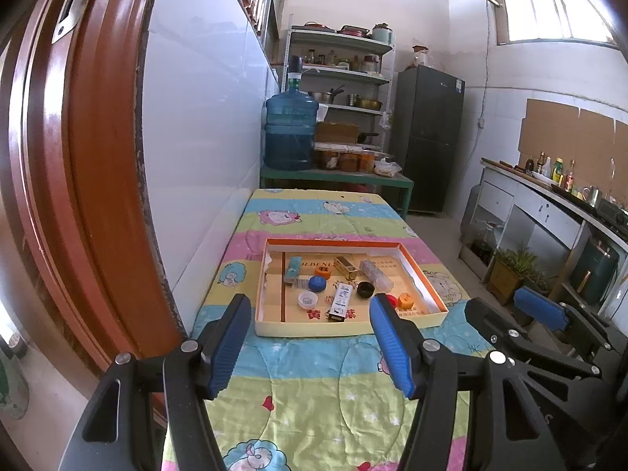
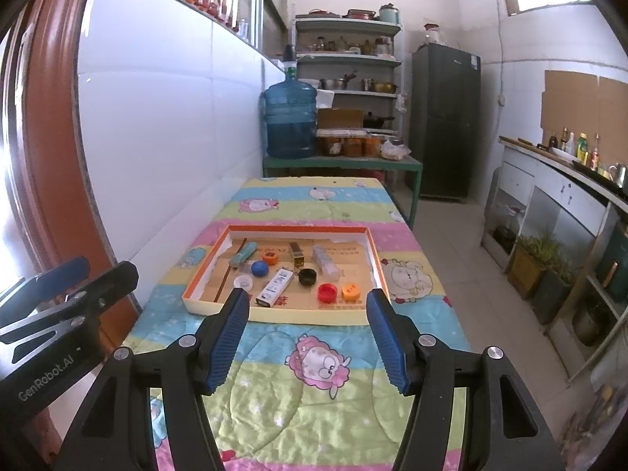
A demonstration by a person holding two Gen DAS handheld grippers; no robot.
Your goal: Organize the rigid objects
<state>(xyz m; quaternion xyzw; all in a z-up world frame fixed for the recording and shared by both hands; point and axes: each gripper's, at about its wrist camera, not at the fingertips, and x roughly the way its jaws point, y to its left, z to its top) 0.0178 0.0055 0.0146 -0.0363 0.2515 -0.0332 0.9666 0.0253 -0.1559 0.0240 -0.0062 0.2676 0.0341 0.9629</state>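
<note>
Your left gripper (image 1: 310, 337) hangs wide open over the near end of the tabletop (image 1: 314, 392) with its cartoon-sheep quilt cover, with nothing between its blue pads. Your right gripper (image 2: 308, 331) is likewise spread wide and empty.

Ahead of both, at twelve o'clock, lies one shallow cardboard tray with an orange rim (image 2: 375, 271), and every loose piece sits inside it. Count six round plastic bottle caps: one blue cap (image 2: 260, 269), one white cap (image 2: 243, 282), one black cap (image 2: 307, 276), one red cap (image 2: 327, 293) and two orange caps, one (image 2: 350, 291) just beside the red one at its three o'clock, the other (image 2: 270, 258) at the blue cap's one o'clock. There are four longer pieces: one white rectangular box with blue print (image 2: 276, 287) between the white and black caps, one teal lighter-shaped stick (image 2: 242, 255) at the tray's ten o'clock, one small gold box (image 2: 297, 253) toward twelve, and one clear plastic tube (image 2: 325, 262) at the gold box's three o'clock.

Beyond the tabletop stands one large blue water jug (image 2: 289, 117).
</note>
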